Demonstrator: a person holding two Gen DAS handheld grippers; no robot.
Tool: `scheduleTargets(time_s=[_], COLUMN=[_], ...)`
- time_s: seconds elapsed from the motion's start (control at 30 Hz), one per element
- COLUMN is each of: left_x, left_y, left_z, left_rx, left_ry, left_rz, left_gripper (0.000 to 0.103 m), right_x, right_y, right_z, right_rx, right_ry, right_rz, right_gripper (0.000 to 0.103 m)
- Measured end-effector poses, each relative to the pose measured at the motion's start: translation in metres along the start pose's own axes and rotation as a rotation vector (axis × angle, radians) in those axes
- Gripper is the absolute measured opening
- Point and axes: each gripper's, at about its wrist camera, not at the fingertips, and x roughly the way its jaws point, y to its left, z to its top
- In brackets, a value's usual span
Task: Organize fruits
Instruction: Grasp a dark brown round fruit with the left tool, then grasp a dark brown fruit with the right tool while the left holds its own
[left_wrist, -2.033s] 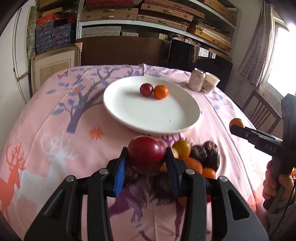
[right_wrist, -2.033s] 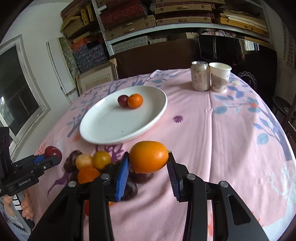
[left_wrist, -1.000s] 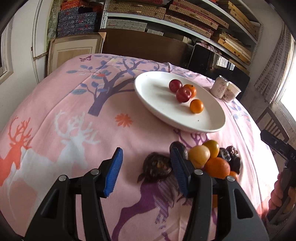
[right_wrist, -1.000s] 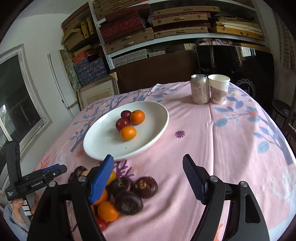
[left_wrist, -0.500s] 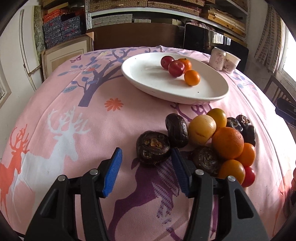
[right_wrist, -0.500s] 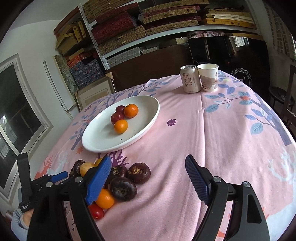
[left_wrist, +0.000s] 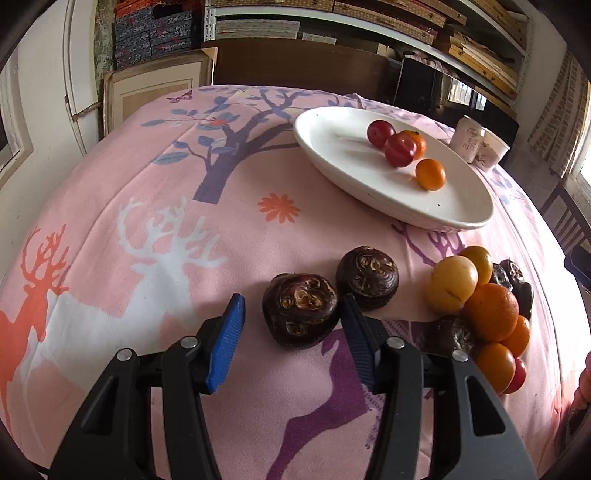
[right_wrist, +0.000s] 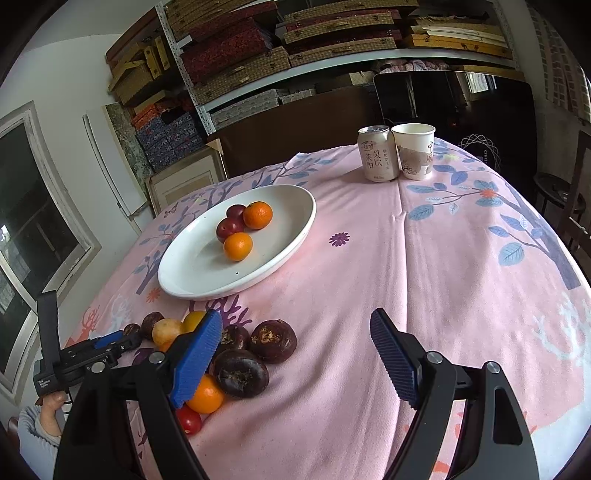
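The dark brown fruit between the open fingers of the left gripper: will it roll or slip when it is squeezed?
The dark brown fruit looks flattened and lumpy, so it probably rolls little. Its skin seems rough and matte, likely easy to hold. The left gripper is open around it, with a similar fruit close behind, which a push might nudge.

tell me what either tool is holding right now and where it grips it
Nothing is held. The left tool is open around a dark brown fruit without clamping it; the right tool is open and empty.
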Motion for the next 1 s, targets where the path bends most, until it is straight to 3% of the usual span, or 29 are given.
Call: scheduleTargets(time_s=[0.17, 0.27, 0.37, 0.43, 0.6, 0.63, 1.0], left_x=[0.003, 0.003, -0.001, -0.007, -0.014, -0.013, -0.008], left_y=[-0.007, -0.002, 0.0, 0.0, 0.001, 0.0, -0.009], left_z=[0.002, 0.002, 0.001, -0.001, -0.001, -0.001, -0.003], left_rx=[0.023, 0.0, -0.007, -0.005, -0.01, -0.008, 0.023], left_ry=[0.006, 0.002, -0.011, -0.032, -0.049, -0.047, -0.027], left_rz=[-0.02, -0.026, -0.021, -0.009, -0.014, -0.015, -0.03], left_gripper=[0.051, 0.041, 0.041, 0.041, 0.041, 0.041, 0.041], right_x=[0.003, 0.005, 0.008, 0.01, 0.026, 0.029, 0.049], right_y=[0.003, 0.005, 0.008, 0.012, 0.027, 0.029, 0.027], right_z=[-0.002, -0.003, -0.007, -0.012, -0.033, -0.036, -0.035], right_rx=[-0.022, -0.032, -0.054, -0.083, -0.168, -0.177, -0.057], right_ry=[0.015, 0.025, 0.051, 0.081, 0.196, 0.211, 0.27], right_rz=[-0.006, -0.006, -0.004, -0.01, -0.001, 0.005, 0.156], right_gripper=[0.083, 0.083, 0.083, 0.08, 0.05, 0.048, 0.046])
